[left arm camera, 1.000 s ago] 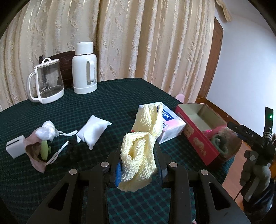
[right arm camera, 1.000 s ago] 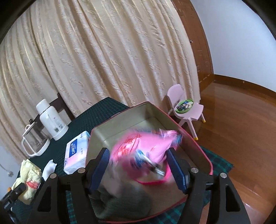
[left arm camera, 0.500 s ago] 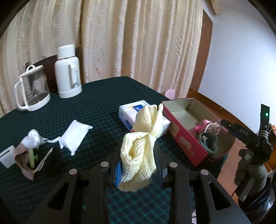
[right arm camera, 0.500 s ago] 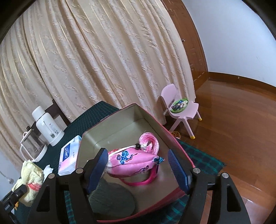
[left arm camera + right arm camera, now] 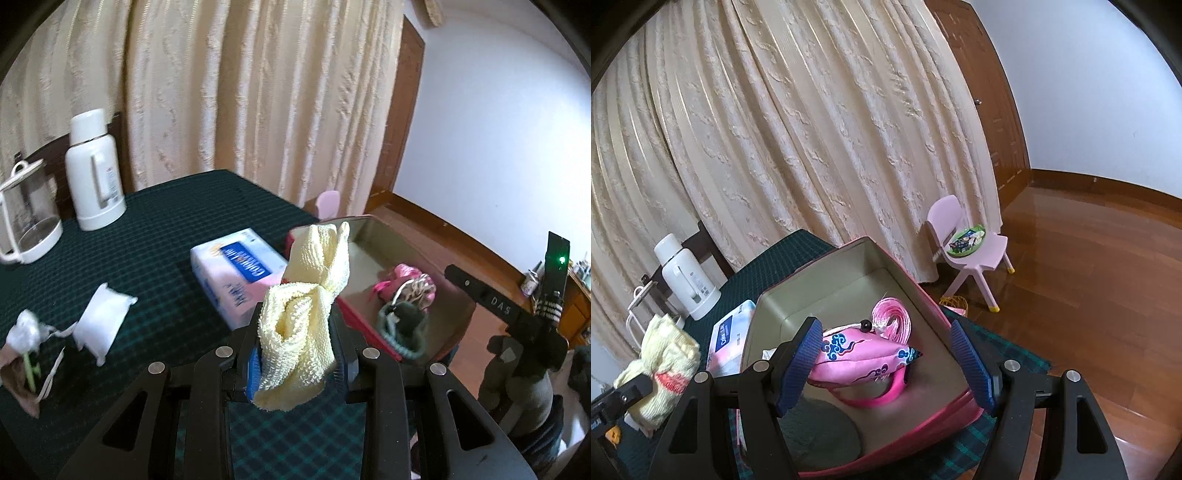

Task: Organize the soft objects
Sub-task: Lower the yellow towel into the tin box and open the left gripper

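Our left gripper [image 5: 297, 363] is pinching the yellow towel [image 5: 295, 332], which stands up bunched between the pads above the dark green tablecloth [image 5: 155, 236]. Our right gripper [image 5: 886, 363] hangs over the red box [image 5: 923, 291] with its jaws spread and nothing between the pads. Below it in the box lie the pink pouch [image 5: 864, 358] and a dark knitted piece [image 5: 820, 432]; the far half of the box floor is bare. The box sits at the table's edge, with wooden floor [image 5: 1089, 295] beyond. A tissue pack [image 5: 236, 273] lies just beside the box's near wall.

Only the left view shows the white pouch [image 5: 101, 323] and a brown bag [image 5: 22, 373] near the left edge of the table, well apart from the box. Only the right view shows the small pink chair [image 5: 967, 251] by the curtain [image 5: 812, 129]
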`<state>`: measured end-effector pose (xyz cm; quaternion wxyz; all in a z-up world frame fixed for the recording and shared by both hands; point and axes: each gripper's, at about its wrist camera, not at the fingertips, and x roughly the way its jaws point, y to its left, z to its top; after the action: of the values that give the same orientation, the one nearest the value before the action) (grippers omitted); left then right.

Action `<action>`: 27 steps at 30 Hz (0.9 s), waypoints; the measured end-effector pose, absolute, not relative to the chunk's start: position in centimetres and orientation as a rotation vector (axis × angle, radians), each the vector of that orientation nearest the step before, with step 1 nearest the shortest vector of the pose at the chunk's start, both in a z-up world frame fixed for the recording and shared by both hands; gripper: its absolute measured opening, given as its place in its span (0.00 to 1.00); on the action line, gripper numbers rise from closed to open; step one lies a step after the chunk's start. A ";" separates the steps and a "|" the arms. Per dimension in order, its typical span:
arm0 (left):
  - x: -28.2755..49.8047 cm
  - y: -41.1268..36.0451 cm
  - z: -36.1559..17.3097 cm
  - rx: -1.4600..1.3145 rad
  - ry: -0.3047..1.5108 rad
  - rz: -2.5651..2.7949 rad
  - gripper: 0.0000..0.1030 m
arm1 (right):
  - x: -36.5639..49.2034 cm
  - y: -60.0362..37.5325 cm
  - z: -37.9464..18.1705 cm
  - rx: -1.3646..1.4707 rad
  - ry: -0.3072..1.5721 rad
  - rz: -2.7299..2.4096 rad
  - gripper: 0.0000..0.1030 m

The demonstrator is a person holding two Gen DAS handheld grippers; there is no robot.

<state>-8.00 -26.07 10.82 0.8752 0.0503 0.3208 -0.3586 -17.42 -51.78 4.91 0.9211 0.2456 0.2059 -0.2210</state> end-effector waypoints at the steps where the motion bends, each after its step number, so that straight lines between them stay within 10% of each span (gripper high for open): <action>1: -7.9 -26.6 10.9 0.109 0.664 -0.759 0.31 | -17.5 -51.8 5.0 0.505 0.417 -0.453 0.73; 17: -7.5 -34.2 10.9 0.132 0.646 -0.925 0.33 | -18.3 -52.0 5.2 0.502 0.370 -0.454 0.76; 21: -7.4 -35.6 10.4 0.111 0.668 -0.970 0.58 | -18.4 -52.2 5.1 0.511 0.367 -0.456 0.77; 27: -7.6 -35.9 10.2 0.088 0.672 -0.991 0.60 | -18.4 -52.1 5.0 0.517 0.366 -0.447 0.77</action>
<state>-7.61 -35.94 10.20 0.8251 0.0415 0.3161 -0.4663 -18.41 -52.09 5.04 0.9258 0.2519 0.1785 -0.2180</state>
